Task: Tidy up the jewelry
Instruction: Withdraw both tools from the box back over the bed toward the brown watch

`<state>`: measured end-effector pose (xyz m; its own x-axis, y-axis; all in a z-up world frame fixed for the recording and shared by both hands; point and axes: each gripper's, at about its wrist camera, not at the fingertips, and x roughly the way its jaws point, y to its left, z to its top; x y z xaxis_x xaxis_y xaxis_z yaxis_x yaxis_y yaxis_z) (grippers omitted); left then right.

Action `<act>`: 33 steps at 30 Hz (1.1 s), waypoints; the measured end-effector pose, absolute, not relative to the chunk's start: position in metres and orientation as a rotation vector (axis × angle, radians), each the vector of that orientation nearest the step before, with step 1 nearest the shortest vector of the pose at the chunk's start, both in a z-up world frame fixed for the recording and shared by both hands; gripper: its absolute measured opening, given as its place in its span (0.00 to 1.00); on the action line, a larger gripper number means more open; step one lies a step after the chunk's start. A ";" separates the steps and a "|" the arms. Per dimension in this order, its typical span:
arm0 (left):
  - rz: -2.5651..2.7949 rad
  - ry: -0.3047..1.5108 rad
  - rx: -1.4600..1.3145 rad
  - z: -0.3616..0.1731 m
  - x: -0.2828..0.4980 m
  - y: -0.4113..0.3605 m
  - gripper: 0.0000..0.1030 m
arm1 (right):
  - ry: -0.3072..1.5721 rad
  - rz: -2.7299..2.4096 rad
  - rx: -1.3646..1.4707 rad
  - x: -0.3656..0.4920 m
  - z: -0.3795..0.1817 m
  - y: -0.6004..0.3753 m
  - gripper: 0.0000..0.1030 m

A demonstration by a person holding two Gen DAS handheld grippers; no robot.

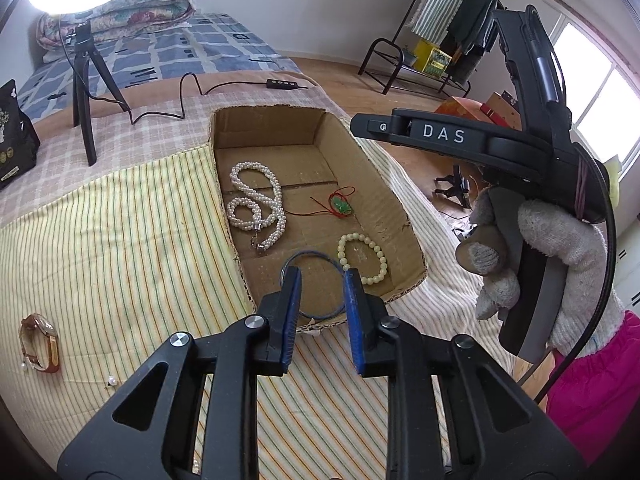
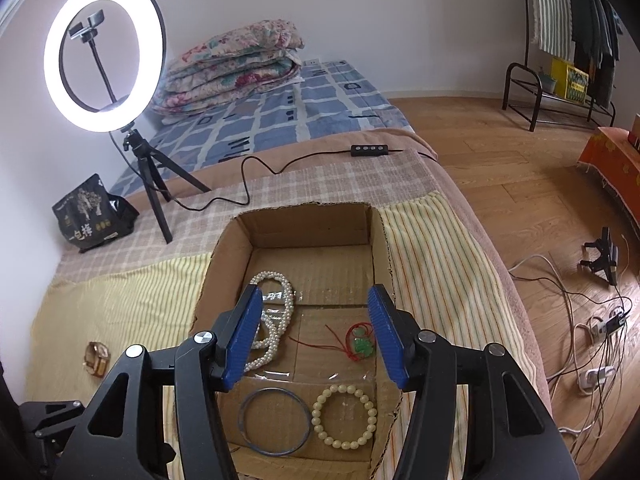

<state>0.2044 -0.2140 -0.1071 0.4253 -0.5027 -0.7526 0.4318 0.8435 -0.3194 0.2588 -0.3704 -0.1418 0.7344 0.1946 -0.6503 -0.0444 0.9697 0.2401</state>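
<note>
An open cardboard box (image 1: 394, 200) (image 2: 308, 224) lies on the striped cloth. Inside it are a pearl necklace (image 1: 256, 208) (image 2: 280, 320), a green pendant on red cord (image 1: 340, 206) (image 2: 362, 346), a pale bead bracelet (image 1: 362, 258) (image 2: 344, 416) and a thin blue bangle (image 1: 308, 253) (image 2: 240, 418). My left gripper (image 1: 322, 282) hangs open just over the bangle, which rests flat on the box floor. My right gripper (image 2: 316, 294) stands open and empty above the middle of the box. A gloved hand (image 1: 560, 248) holds it in the left wrist view.
A brown-strapped watch (image 1: 40, 342) (image 2: 97, 358) and a small pearl piece (image 1: 112, 380) lie on the cloth left of the box. Behind stand a ring light on a tripod (image 2: 104, 54), its cable remote (image 2: 370, 150) and a black bag (image 2: 94, 214). The bed edge drops to the floor at the right.
</note>
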 end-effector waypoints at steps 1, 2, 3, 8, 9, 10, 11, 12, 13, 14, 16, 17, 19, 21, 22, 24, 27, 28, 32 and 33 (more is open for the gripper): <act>-0.582 0.968 -0.080 -0.107 0.204 -0.213 0.20 | 0.736 0.132 0.213 0.258 -0.142 -0.370 0.52; -0.579 0.966 -0.078 -0.106 0.203 -0.212 0.20 | 0.736 0.132 0.212 0.258 -0.141 -0.370 0.53; -0.578 0.965 -0.077 -0.106 0.202 -0.211 0.20 | 0.737 0.130 0.211 0.257 -0.141 -0.369 0.53; -0.566 0.959 -0.071 -0.104 0.198 -0.203 0.20 | 0.736 0.116 0.210 0.253 -0.139 -0.368 0.59; -0.562 0.958 -0.067 -0.104 0.197 -0.200 0.20 | 0.735 0.113 0.209 0.252 -0.138 -0.367 0.59; -0.558 0.957 -0.063 -0.103 0.196 -0.198 0.20 | 0.734 0.111 0.208 0.251 -0.137 -0.366 0.60; -0.556 0.956 -0.062 -0.103 0.196 -0.196 0.20 | 0.734 0.109 0.205 0.250 -0.136 -0.365 0.61; -0.552 0.955 -0.061 -0.102 0.195 -0.193 0.20 | 0.734 0.105 0.200 0.249 -0.135 -0.363 0.61; -0.547 0.954 -0.061 -0.101 0.195 -0.189 0.20 | 0.734 0.101 0.194 0.248 -0.134 -0.361 0.64; -0.542 0.952 -0.061 -0.100 0.194 -0.185 0.22 | 0.734 0.100 0.189 0.246 -0.133 -0.360 0.67; -0.531 0.946 -0.067 -0.098 0.194 -0.177 0.33 | 0.734 0.097 0.180 0.245 -0.132 -0.356 0.70; -0.525 0.942 -0.070 -0.097 0.194 -0.173 0.35 | 0.734 0.095 0.171 0.244 -0.131 -0.353 0.70; -0.510 0.938 -0.070 -0.096 0.194 -0.163 0.35 | 0.737 0.091 0.158 0.243 -0.130 -0.349 0.72; -0.496 0.933 -0.069 -0.094 0.194 -0.155 0.35 | 0.736 0.083 0.141 0.241 -0.128 -0.343 0.74; -0.489 0.932 -0.069 -0.094 0.194 -0.149 0.35 | 0.733 0.084 0.135 0.240 -0.126 -0.340 0.75; -0.477 0.930 -0.070 -0.093 0.195 -0.139 0.35 | 0.729 0.094 0.128 0.238 -0.124 -0.335 0.75; -0.448 0.924 -0.073 -0.091 0.196 -0.120 0.35 | 0.726 0.106 0.118 0.234 -0.121 -0.326 0.76; -0.439 0.923 -0.077 -0.090 0.196 -0.113 0.35 | 0.724 0.110 0.116 0.233 -0.120 -0.323 0.76; -0.393 0.920 -0.096 -0.088 0.198 -0.084 0.35 | 0.704 0.146 0.109 0.226 -0.113 -0.308 0.76; -0.380 0.919 -0.099 -0.088 0.199 -0.077 0.35 | 0.695 0.160 0.103 0.223 -0.111 -0.303 0.76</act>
